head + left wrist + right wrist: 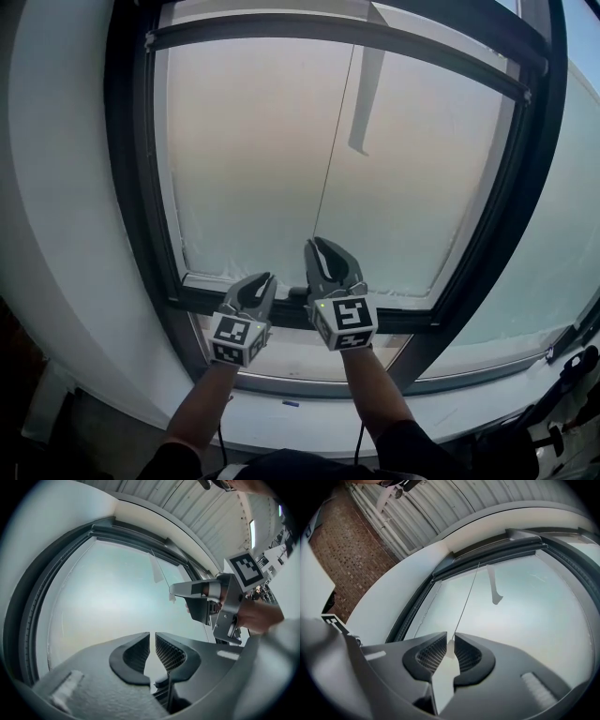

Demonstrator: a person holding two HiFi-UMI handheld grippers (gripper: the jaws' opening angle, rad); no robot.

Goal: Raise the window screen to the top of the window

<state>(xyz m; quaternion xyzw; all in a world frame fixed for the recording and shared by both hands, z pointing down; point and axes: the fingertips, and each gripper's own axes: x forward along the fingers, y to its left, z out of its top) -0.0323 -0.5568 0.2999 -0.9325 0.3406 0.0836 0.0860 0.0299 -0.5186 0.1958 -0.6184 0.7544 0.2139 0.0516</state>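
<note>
A dark-framed window (131, 187) fills the head view, its pane covered by a pale, frosted-looking screen (253, 159). The screen's lower edge lies just above a dark cross rail (412, 321). A thin pull cord (336, 141) hangs down the middle. My right gripper (324, 246) is shut on the small white tab (450, 649) at the cord's (467, 599) end, and it also shows in the left gripper view (172, 592). My left gripper (263, 279) sits lower and to the left, by the cross rail. Its jaws stand almost together and nothing is between them (152, 641).
A grey strip (366, 103) hangs against the pane from the top rail. A white wall (66, 187) flanks the window on the left, with a white sill (309, 412) below. Dark equipment (567, 375) stands at the lower right. Brick wall (342, 550) shows behind.
</note>
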